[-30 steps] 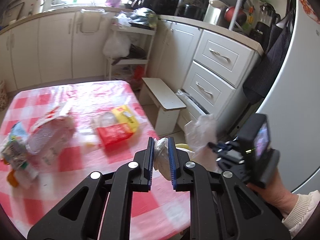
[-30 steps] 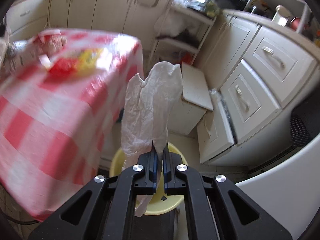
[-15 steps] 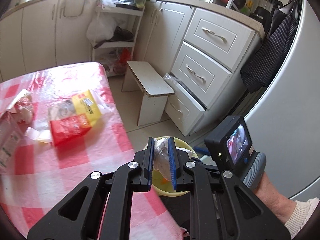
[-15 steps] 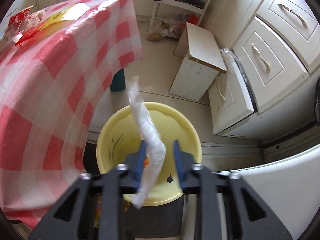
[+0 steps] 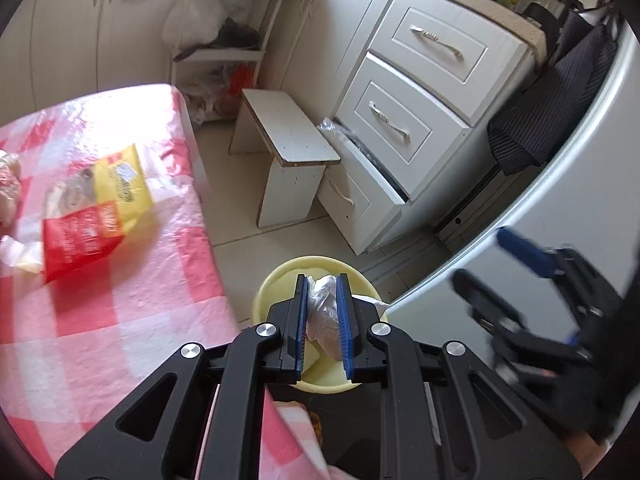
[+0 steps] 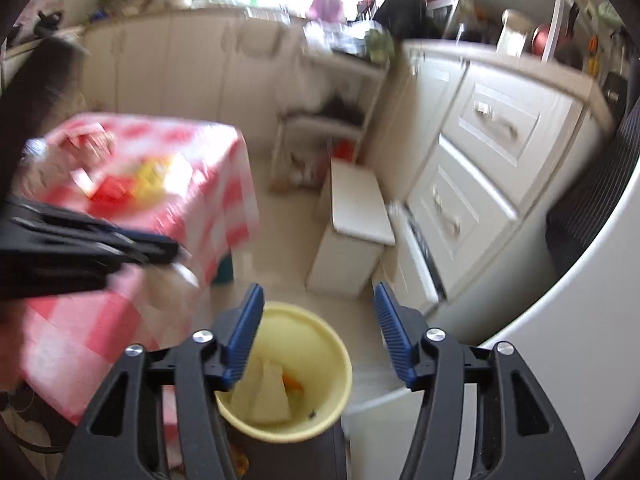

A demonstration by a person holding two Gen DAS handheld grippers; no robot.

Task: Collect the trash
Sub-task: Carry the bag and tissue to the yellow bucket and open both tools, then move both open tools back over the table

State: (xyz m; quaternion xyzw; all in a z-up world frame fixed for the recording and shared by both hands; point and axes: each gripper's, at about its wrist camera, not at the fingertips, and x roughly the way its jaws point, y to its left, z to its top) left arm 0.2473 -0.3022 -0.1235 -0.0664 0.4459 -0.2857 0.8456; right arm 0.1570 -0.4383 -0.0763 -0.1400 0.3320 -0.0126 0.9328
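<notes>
Left gripper [image 5: 323, 306]: blue-padded jaws nearly closed, pinching a crumpled clear plastic bag wad [image 5: 325, 312], held directly over the round pale-yellow plastic bin [image 5: 276, 280] on the floor. Right gripper [image 6: 318, 336]: jaws spread wide, nothing between them, bin [image 6: 320, 340] below and between the fingers; in the left view it shows blurred at 3 o'clock [image 5: 520, 264]. Inside the bin in the right view: a pale crumpled plastic piece [image 6: 266, 394] and a small orange scrap [image 6: 292, 383] just beside it. Bin sits close to the corner of the table with the red-and-white checked plastic cloth [image 5: 120, 300], at 9 o'clock of the left gripper. On the table at 10 o'clock: a red-and-yellow snack wrapper [image 5: 96, 208], more crumpled wrappers at the far left edge [image 5: 10, 188], too cropped to identify. At 12 o'clock past the bin: small white wooden stool [image 5: 288, 148], then white drawer unit [image 5: 404, 120] at 1 o'clock, bottom drawer ajar. White fridge side [image 5: 580, 208] at 3 o'clock.
</notes>
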